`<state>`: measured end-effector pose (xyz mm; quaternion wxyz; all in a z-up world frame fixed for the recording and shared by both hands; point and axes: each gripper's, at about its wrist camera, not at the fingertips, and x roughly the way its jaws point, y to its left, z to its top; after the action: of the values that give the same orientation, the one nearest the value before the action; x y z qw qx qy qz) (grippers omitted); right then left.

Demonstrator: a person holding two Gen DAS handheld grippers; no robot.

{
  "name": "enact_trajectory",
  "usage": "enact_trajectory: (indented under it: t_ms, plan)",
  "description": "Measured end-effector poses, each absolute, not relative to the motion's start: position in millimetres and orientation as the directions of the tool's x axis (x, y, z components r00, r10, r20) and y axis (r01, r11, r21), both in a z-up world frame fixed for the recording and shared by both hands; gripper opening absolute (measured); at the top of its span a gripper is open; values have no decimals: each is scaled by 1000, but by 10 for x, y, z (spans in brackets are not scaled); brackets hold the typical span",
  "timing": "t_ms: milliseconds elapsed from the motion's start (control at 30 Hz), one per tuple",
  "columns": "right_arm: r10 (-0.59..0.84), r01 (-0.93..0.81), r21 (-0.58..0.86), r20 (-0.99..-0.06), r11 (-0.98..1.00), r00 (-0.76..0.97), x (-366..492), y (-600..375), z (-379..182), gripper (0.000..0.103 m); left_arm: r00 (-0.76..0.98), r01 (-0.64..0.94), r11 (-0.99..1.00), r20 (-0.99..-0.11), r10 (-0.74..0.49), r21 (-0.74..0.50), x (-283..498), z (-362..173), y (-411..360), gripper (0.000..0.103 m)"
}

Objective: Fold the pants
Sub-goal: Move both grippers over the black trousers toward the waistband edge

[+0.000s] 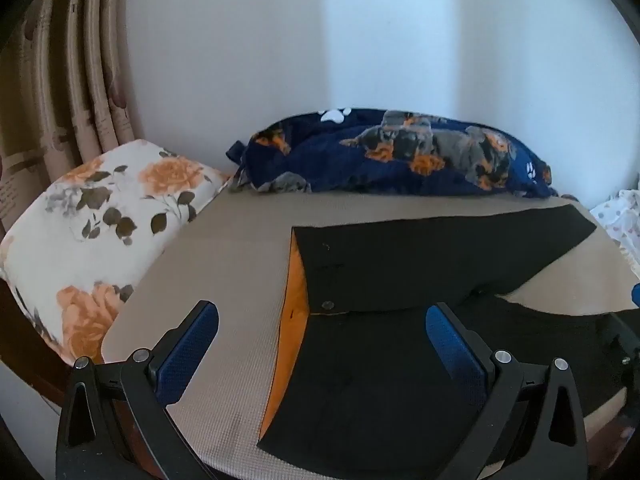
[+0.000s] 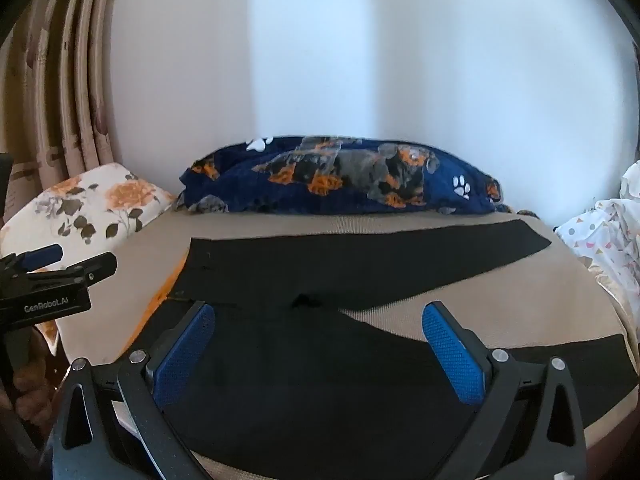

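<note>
Black pants (image 1: 400, 272) lie spread flat on a beige mat (image 1: 224, 256), waistband with orange lining (image 1: 298, 288) to the left and the two legs fanning out to the right. My left gripper (image 1: 322, 316) hovers open over the waist end with nothing between its blue pads. In the right wrist view the pants (image 2: 360, 264) fill the mat (image 2: 500, 292). There my right gripper (image 2: 320, 316) stands open above the crotch and near leg, empty. The left gripper (image 2: 60, 264) shows at the left edge of that view.
A navy dog-print cushion (image 1: 392, 152) lies along the mat's far edge against a white wall. A floral pillow (image 1: 100, 216) sits at the left beside beige curtains (image 1: 60, 80). White patterned fabric (image 2: 608, 236) lies to the right.
</note>
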<state>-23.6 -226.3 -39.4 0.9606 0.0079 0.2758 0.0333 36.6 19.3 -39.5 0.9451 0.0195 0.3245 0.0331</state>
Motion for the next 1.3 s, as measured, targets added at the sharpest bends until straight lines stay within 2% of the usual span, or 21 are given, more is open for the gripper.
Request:
enact_trajectory:
  t_ms: [167, 300, 433, 567, 767, 833, 967, 1100, 1300]
  plan:
    - [91, -63, 71, -535, 996, 840, -164, -2323, -440, 103, 771, -33, 997, -633, 68, 66, 494, -499, 242, 103]
    - [97, -68, 72, -557, 995, 825, -116, -2328, -502, 103, 734, 18, 999, -679, 12, 37, 685, -593, 303, 103]
    - [112, -75, 87, -568, 993, 815, -82, -2351, -539, 103, 689, 50, 998, -721, -69, -48, 944, -716, 508, 103]
    - [123, -78, 101, -591, 992, 797, -42, -2375, -613, 103, 687, 101, 984, -705, -175, -145, 1298, -830, 798, 103]
    - [132, -56, 138, -636, 989, 761, 74, -2479, -749, 103, 625, 105, 983, -758, -184, -152, 1986, -1020, 1047, 101]
    - [127, -38, 149, -649, 988, 750, 109, -2522, -797, 103, 590, 127, 979, -781, -206, -162, 2269, -1098, 1107, 91]
    - [120, -1, 173, -677, 985, 726, 170, -2607, -895, 103, 510, 137, 976, -832, -218, -171, 2777, -1341, 1224, 86]
    - [113, 18, 177, -700, 984, 705, 219, -2650, -973, 103, 444, 127, 962, -854, -272, -240, 3114, -1575, 1338, 62]
    - [118, 23, 181, -731, 983, 672, 283, -2671, -1116, 103, 405, 154, 953, -863, -303, -263, 3371, -1787, 1304, 62]
